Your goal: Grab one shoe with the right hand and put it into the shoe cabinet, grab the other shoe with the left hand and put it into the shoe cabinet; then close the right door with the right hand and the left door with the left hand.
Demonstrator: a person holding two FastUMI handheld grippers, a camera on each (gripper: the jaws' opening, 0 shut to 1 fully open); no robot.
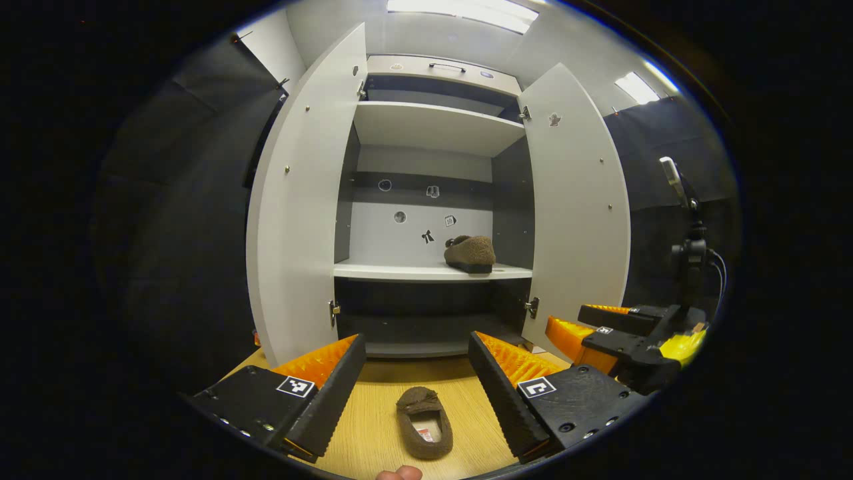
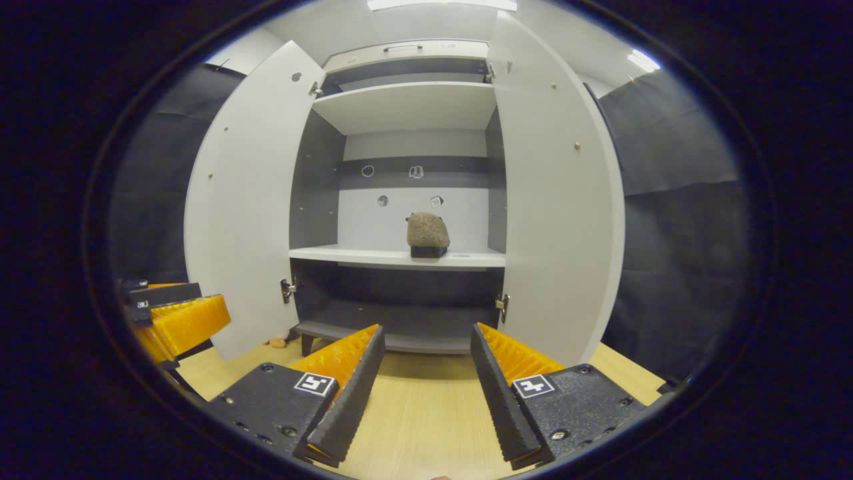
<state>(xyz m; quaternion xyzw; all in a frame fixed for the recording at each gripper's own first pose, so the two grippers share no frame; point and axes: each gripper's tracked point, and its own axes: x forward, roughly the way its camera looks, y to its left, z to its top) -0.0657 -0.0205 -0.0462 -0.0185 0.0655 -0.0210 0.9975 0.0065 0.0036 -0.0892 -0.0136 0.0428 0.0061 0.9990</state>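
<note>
One shoe (image 1: 470,254) is seen on the middle shelf (image 1: 400,271) of the open cabinet (image 1: 293,200); the other shoe (image 1: 424,423) lies on the counter (image 1: 373,433) between the spread fingers of the left hand-held gripper (image 1: 416,390). The right hand-held gripper (image 2: 426,393) is held spread and empty.

You see fuzzy fleecy cloth shoes (image 1: 424,421) (image 1: 470,253), matt smooth white cabinet doors (image 1: 296,220), shiny metal hinges (image 1: 532,307), pale wood-grain floor (image 2: 426,413).
</note>
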